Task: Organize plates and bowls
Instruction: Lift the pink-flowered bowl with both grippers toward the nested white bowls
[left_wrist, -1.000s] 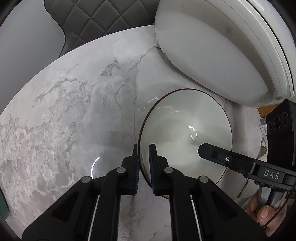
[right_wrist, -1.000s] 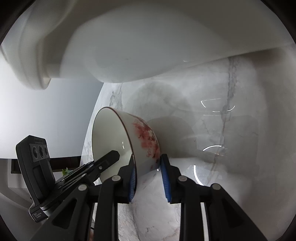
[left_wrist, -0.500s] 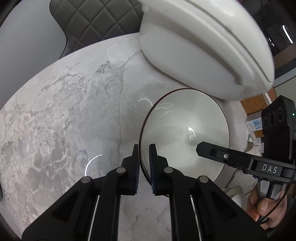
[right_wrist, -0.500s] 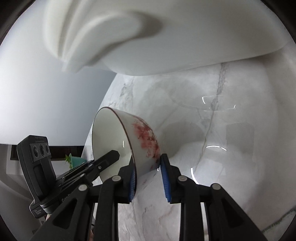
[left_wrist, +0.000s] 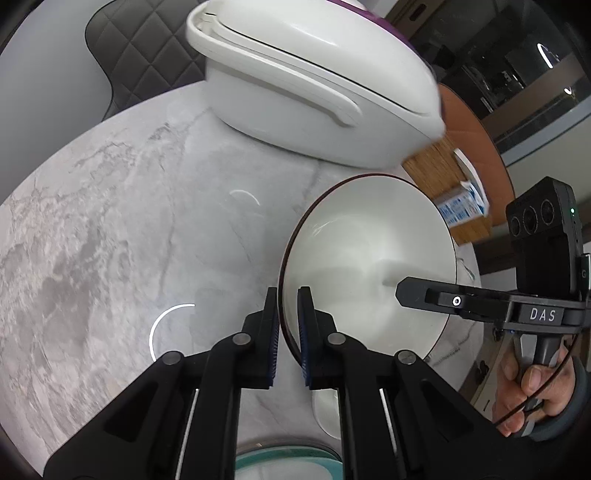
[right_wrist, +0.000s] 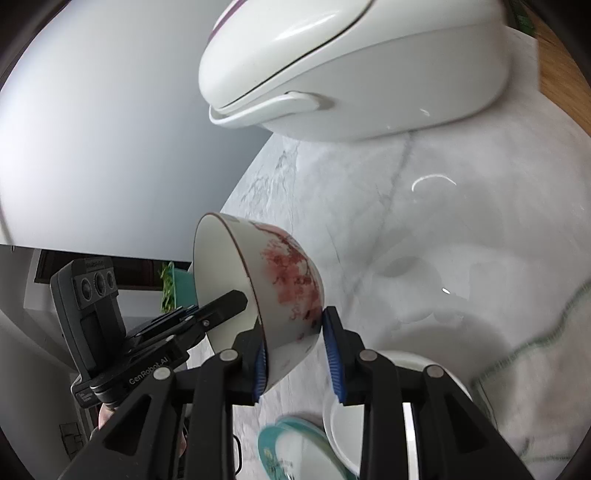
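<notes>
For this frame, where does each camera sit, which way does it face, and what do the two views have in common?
Left wrist: sits on the left tongs, looking along them into the bowl pinched at its rim, over the marble table; the person's right hand shows.
Right wrist: sits on the right tongs, facing the bowl's red-patterned outside, gripping the wall.
Shared: bowl, table, white cooker, each other's tongs.

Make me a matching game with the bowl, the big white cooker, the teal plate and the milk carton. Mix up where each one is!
Things:
1. bowl
2. cooker
3. teal plate
4. milk carton

Places:
A. on the wooden surface, far right of the left view
B. at the bottom edge, under the fingers
C. pinched at its rim
D. top of the view, lid shut

Pairs: 1-C, 2-D, 3-B, 4-A
</notes>
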